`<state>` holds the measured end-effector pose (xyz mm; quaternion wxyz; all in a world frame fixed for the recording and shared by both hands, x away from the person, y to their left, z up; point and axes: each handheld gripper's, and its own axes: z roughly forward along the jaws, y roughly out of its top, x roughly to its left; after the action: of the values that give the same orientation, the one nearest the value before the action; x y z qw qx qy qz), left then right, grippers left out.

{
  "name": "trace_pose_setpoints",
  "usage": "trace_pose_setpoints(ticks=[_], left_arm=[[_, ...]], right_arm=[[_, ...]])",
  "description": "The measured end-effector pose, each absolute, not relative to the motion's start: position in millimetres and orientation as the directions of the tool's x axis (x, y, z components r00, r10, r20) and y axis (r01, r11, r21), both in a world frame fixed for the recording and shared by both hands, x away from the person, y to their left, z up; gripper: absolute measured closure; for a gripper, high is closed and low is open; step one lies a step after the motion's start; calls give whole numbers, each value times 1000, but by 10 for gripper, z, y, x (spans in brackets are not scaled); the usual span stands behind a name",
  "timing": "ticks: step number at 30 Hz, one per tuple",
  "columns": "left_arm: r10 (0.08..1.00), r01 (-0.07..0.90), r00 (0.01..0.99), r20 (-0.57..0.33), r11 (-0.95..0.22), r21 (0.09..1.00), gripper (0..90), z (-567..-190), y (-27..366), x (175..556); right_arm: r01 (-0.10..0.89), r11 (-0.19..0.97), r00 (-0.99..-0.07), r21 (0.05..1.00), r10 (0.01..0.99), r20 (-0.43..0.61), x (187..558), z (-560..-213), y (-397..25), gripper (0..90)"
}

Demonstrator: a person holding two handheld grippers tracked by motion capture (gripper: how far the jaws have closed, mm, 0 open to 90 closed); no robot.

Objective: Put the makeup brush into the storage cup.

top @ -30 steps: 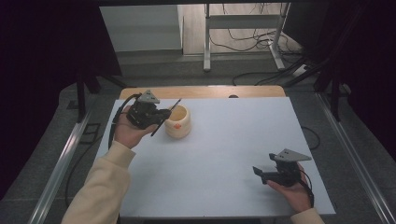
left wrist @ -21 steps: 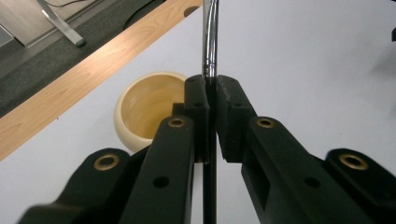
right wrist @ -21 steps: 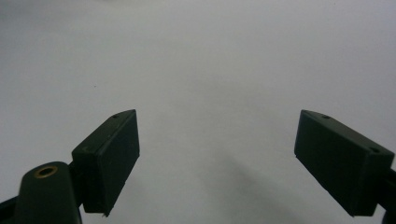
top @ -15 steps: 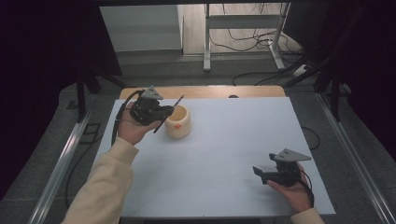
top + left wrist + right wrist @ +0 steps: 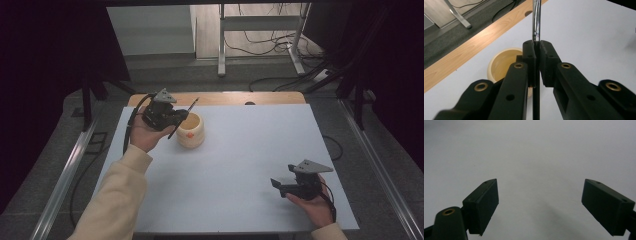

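Jaws of the left gripper (image 5: 176, 116) are clenched on a thin metal rod with a dark lower end (image 5: 183, 118), which slants just above a round cream-coloured bowl (image 5: 191, 131) at the far left of the white counter (image 5: 240, 160). From the left gripper view, the rod's shiny shaft (image 5: 536, 20) rises between the pressed pads, the bowl (image 5: 499, 63) below. Near the right front corner, well apart, the right gripper (image 5: 280, 186) rests with its jaws released, wide apart over bare counter (image 5: 536, 157).

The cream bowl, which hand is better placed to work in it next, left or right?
Left, most likely. The left gripper holds a thin utensil right by the cream bowl; the right gripper is open, far off.
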<state>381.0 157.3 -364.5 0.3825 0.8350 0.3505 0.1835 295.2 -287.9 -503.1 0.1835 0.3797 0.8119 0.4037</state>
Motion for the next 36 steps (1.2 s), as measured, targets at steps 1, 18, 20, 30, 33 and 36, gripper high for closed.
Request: trace_pose_setpoints(ticks=[1, 18, 20, 30, 33, 36], left_arm=[[726, 446, 686, 39, -462, 767, 839, -3645, 1570, 3819], [742, 442, 669, 47, -448, 777, 839, -3626, 1529, 3899], [743, 442, 668, 47, -447, 778, 839, -3625, 1516, 3900], [749, 426, 660, 56, -435, 793, 839, -3586, 1497, 3920], [750, 421, 659, 59, -432, 798, 839, -3589, 1488, 3932], [752, 419, 657, 59, -428, 801, 839, -3584, 1485, 3951]], right_arm=[[469, 384, -644, 795, 765, 10, 2952, -5030, -2880, 139], [470, 385, -643, 795, 766, 9, 2954, -5032, -2887, 139], [469, 385, -643, 795, 766, 9, 2954, -5032, -2886, 139], [468, 385, -644, 795, 765, 8, 2956, -5032, -2887, 139], [465, 385, -643, 797, 766, 5, 2957, -5032, -2891, 139], [465, 386, -644, 797, 765, 6, 2956, -5033, -2889, 139]])
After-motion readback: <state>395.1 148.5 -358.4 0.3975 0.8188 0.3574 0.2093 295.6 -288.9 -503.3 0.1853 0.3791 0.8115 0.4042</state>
